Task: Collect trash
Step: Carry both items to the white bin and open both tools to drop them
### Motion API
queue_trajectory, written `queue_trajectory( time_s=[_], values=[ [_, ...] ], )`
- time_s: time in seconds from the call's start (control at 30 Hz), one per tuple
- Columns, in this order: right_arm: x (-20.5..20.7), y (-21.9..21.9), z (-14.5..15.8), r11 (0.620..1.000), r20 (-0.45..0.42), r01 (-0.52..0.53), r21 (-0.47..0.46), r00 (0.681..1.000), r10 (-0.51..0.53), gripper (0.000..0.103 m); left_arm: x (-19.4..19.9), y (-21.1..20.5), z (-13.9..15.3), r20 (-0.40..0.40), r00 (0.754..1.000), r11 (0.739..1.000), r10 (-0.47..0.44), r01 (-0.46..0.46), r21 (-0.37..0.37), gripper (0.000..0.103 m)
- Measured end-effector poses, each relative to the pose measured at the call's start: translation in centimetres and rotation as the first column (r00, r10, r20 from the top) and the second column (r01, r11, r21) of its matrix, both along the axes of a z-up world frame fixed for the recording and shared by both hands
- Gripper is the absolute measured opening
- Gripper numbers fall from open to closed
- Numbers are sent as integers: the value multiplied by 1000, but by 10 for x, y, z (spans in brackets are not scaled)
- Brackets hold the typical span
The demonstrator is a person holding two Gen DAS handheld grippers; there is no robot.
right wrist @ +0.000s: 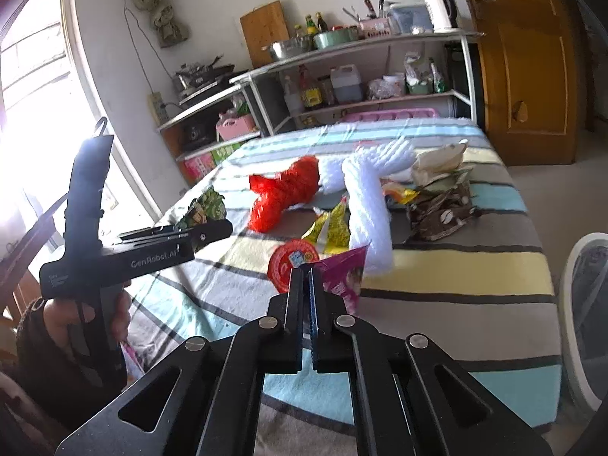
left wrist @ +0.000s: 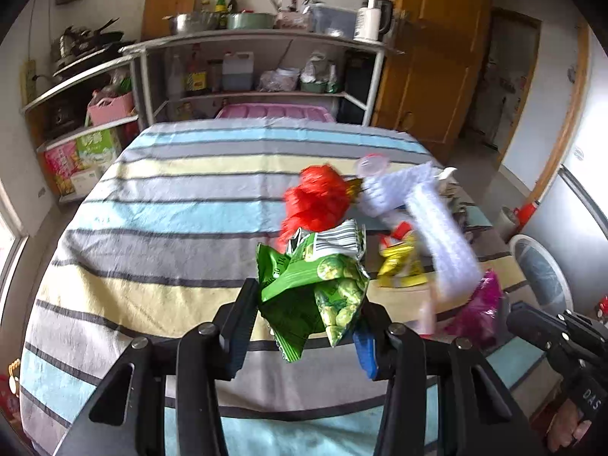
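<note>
The left tongs were clamped on a crumpled green snack packet printed with green peas, holding it lifted above the striped blue, grey and yellow cloth that covered the counter. The right tongs were clenched fully together, their tips pinching the edge of a magenta foil wrapper, just beside a round red foil lid. Beyond them lay a scrunched red plastic bag, a white knitted cloth draped across the middle, yellow sachets and a heap of brown and beige wrappers towards the far right side. Behind the counter stood a white metal shelf rack crowded with bottles and bowls.
</note>
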State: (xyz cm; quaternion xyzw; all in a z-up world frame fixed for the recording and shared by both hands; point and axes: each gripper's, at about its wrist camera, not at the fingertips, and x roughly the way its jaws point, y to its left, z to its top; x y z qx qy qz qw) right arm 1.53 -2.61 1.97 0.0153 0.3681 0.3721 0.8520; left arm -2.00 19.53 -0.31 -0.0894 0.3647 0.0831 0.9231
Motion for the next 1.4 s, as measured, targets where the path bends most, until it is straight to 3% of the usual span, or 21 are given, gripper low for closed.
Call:
queue_trajectory(
  time_s=[0.2,0.27,0.33,0.37,0.4,0.43,0.57,0.73,0.77,0.8,0.83,0.93,0.97,1.13,1.4],
  values=[
    [1,-13,6,998,21,51,22,998,-51,2,2,-15,10,25,999,999,-37,37,16,48],
    [5,-13,-1,998,-20,63,15,998,-62,4,2,-15,7,14,999,999,-32,32,22,48],
    [7,-9,-7,997,-28,71,-26,997,-72,21,3,-13,3,3,1000,1000,-26,26,10,48],
    [8,-7,-9,996,-25,81,-41,996,-82,44,3,-13,2,2,1000,1000,-25,25,10,48],
    [8,-5,-11,994,-14,92,-53,996,-93,60,2,-14,1,2,1000,1000,-23,23,13,48],
    [8,-5,-13,993,-12,96,-63,995,-97,62,3,-14,0,0,1000,1000,-24,24,11,48],
    [9,-4,-20,979,-3,127,-161,992,-129,62,2,-17,-2,1,999,999,-37,37,10,48],
    [14,-6,-35,974,-65,125,-189,988,-140,61,5,-22,-7,-10,999,999,-54,54,-6,48],
    [12,-7,-35,973,-55,128,-191,989,-141,58,4,-25,-7,-12,998,998,-63,63,-2,48],
    [10,-8,-34,973,-44,129,-192,989,-140,40,4,-28,-6,-11,997,997,-72,72,5,48],
    [7,-8,-31,973,-29,128,-194,990,-136,32,4,-30,-4,-8,997,997,-77,77,9,48],
    [2,-9,-28,967,0,137,-217,990,-140,25,5,-34,0,0,997,996,-83,83,6,48],
    [2,-10,-28,969,-4,136,-206,990,-139,11,5,-36,2,4,996,996,-87,87,8,48],
    [2,-24,-21,971,-2,173,-167,985,-175,8,7,-48,7,8,994,994,-110,110,22,48],
    [3,-59,9,972,7,234,-32,972,-234,7,17,-77,24,34,982,982,-186,184,47,48]
  ],
)
